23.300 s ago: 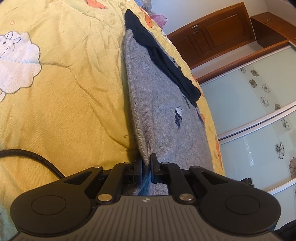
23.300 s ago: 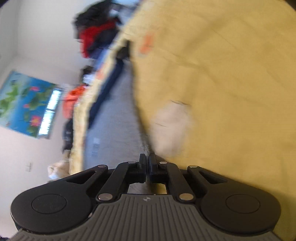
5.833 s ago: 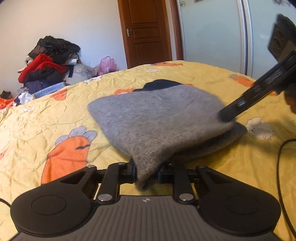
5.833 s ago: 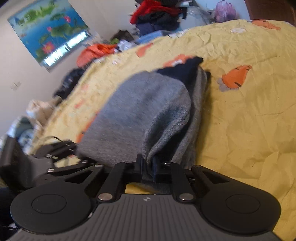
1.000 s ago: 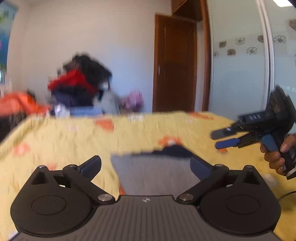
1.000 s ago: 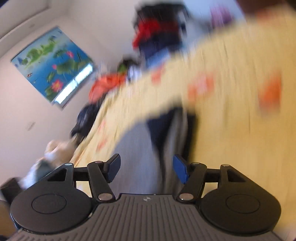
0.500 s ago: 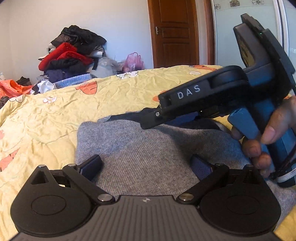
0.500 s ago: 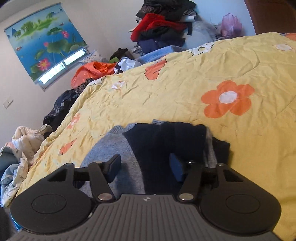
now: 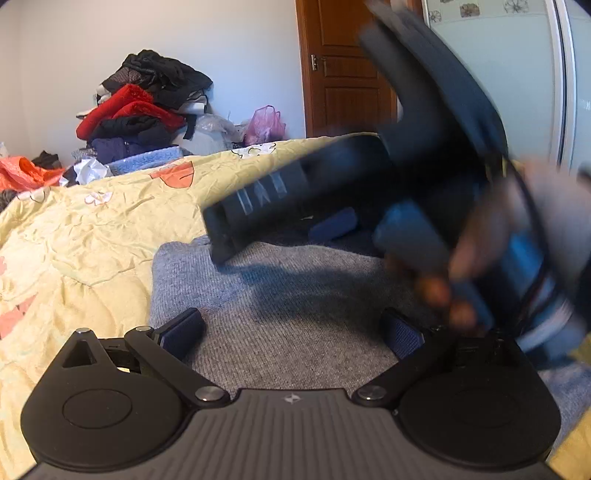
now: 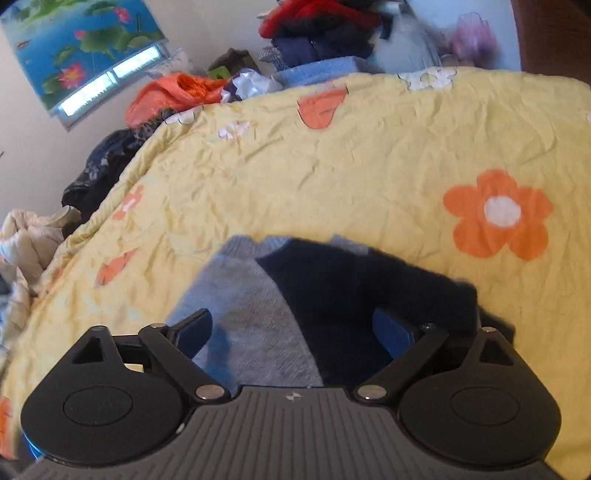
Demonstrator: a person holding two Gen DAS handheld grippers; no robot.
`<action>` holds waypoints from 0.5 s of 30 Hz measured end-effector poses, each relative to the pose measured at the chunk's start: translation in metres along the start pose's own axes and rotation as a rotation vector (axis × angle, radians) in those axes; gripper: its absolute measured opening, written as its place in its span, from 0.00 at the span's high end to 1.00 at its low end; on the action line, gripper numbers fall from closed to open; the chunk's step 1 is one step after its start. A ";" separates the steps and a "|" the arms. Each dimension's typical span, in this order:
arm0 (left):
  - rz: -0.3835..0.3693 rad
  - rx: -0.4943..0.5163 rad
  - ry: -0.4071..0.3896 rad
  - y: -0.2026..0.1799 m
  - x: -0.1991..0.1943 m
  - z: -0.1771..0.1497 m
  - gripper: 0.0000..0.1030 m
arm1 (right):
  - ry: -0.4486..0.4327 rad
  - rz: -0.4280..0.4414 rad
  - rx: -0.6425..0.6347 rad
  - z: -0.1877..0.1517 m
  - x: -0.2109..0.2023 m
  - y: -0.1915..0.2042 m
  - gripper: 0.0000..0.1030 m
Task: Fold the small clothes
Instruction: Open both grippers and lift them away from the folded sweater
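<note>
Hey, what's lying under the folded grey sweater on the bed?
The grey sweater lies on the yellow bedspread. A dark navy part shows at its far end; what lies beneath the folds is covered.

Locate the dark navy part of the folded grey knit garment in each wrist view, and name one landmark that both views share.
Left wrist view: dark navy part of the folded grey knit garment shows only as a sliver at centre, mostly hidden behind the blurred right tongs.
Right wrist view: lower centre-right, on the yellow flowered bedspread.
Shared landmark: the red and black clothes pile by the wall.
</note>
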State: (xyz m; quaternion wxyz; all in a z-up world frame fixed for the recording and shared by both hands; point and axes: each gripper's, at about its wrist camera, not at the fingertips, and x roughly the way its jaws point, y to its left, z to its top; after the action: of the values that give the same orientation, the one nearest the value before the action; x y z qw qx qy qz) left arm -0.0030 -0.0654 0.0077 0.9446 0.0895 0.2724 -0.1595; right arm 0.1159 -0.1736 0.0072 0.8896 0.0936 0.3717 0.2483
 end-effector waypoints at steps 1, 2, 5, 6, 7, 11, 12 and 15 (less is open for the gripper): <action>-0.001 -0.002 0.001 0.000 0.000 0.000 0.00 | -0.015 0.001 -0.028 -0.007 0.000 0.000 0.09; 0.000 0.000 0.000 0.000 0.001 0.001 0.00 | -0.021 -0.006 -0.037 -0.010 -0.001 0.002 0.09; -0.004 0.000 -0.020 0.001 -0.003 0.000 0.00 | -0.015 -0.043 -0.082 -0.010 -0.003 0.010 0.11; -0.001 -0.008 -0.048 0.003 -0.010 -0.003 0.00 | -0.030 -0.061 -0.069 -0.011 -0.009 0.010 0.13; 0.009 -0.016 -0.086 0.003 -0.022 -0.008 0.00 | -0.052 -0.092 -0.041 -0.012 -0.021 0.009 0.14; -0.027 -0.141 -0.153 0.013 -0.082 -0.030 0.00 | -0.174 -0.102 0.071 -0.048 -0.099 0.009 0.01; -0.056 -0.188 -0.164 0.014 -0.097 -0.038 0.00 | -0.219 -0.091 0.080 -0.064 -0.121 0.011 0.00; -0.078 -0.253 -0.157 0.005 -0.126 -0.063 0.00 | -0.266 -0.099 0.128 -0.120 -0.165 0.013 0.00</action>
State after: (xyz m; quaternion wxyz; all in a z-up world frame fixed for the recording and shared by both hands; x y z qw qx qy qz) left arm -0.1325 -0.0124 0.0241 0.9599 -0.0538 0.2189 -0.1668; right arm -0.0731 -0.2495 0.0285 0.9344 0.1637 0.2698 0.1654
